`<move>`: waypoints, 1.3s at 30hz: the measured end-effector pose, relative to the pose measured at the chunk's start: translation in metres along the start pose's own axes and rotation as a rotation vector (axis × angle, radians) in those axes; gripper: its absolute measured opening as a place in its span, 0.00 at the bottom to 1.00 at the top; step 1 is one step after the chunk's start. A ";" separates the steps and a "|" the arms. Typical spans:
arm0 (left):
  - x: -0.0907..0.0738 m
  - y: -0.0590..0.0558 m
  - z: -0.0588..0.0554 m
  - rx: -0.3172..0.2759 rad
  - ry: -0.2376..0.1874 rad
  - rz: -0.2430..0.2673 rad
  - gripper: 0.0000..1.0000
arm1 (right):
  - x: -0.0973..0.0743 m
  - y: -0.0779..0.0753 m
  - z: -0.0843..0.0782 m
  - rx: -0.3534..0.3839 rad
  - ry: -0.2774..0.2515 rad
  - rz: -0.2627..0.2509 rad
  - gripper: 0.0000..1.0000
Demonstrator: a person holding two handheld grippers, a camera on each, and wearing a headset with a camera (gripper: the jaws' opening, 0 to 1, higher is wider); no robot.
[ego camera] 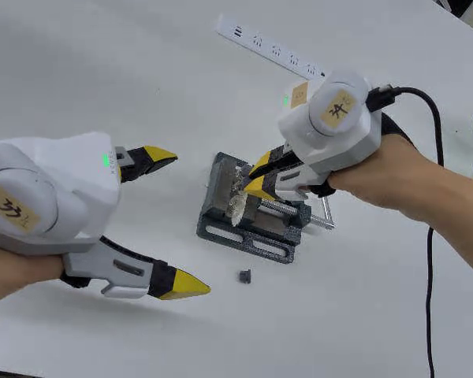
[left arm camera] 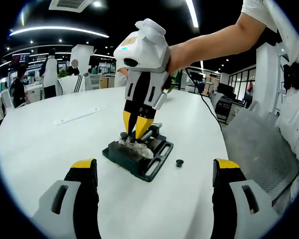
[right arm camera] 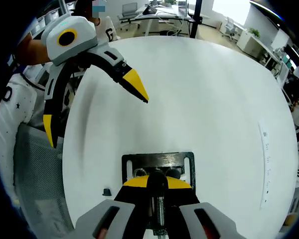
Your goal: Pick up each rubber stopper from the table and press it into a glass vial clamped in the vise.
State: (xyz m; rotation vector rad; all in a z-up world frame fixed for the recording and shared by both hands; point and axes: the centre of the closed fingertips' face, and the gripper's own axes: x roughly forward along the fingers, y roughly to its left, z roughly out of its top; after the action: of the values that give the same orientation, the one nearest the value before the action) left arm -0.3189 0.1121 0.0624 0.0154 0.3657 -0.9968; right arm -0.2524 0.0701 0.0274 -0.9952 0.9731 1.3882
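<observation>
In the head view, the left gripper [ego camera: 173, 220] hangs over the white table [ego camera: 102, 71] to the left of the vise [ego camera: 248, 240], its yellow-tipped jaws spread wide with nothing between them. The right gripper [ego camera: 256, 179] points down onto the vise top, its tips drawn close together at the glass vials [ego camera: 238, 206] clamped there. A loose stopper [ego camera: 245, 276] lies on the table just in front of the vise. A white power strip [ego camera: 268, 47] lies farther back, and a black cable [ego camera: 430, 236] runs from the right gripper.

In the left gripper view, the left gripper [left arm camera: 154, 164] has its two jaws far apart, both off the table. Beyond them the right gripper [left arm camera: 138, 127] stands almost upright, tips touching the row of vials [left arm camera: 132, 144] in the vise [left arm camera: 152, 164]. The loose stopper [left arm camera: 179, 163] sits on the table [left arm camera: 50, 144] just to the right of the vise.

In the right gripper view, the right gripper [right arm camera: 156, 183] is clenched on a black rubber stopper [right arm camera: 158, 174] directly above the vise [right arm camera: 139, 160]. A second dark stopper [right arm camera: 174, 173] sits beside it in the vise. The loose stopper [right arm camera: 106, 191] lies on the table [right arm camera: 204, 99] to the left of the vise. The left gripper [right arm camera: 92, 107] hovers at the upper left, jaws gaping. The power strip [right arm camera: 265, 164] lies at the right.
</observation>
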 end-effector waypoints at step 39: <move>0.001 0.000 0.001 -0.005 -0.006 -0.006 0.93 | 0.002 0.000 0.000 -0.054 0.075 0.009 0.04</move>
State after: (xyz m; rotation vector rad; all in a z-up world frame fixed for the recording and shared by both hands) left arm -0.3185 0.1113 0.0628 0.0073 0.3629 -1.0016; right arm -0.2524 0.0707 0.0255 -1.0913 1.0008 1.3990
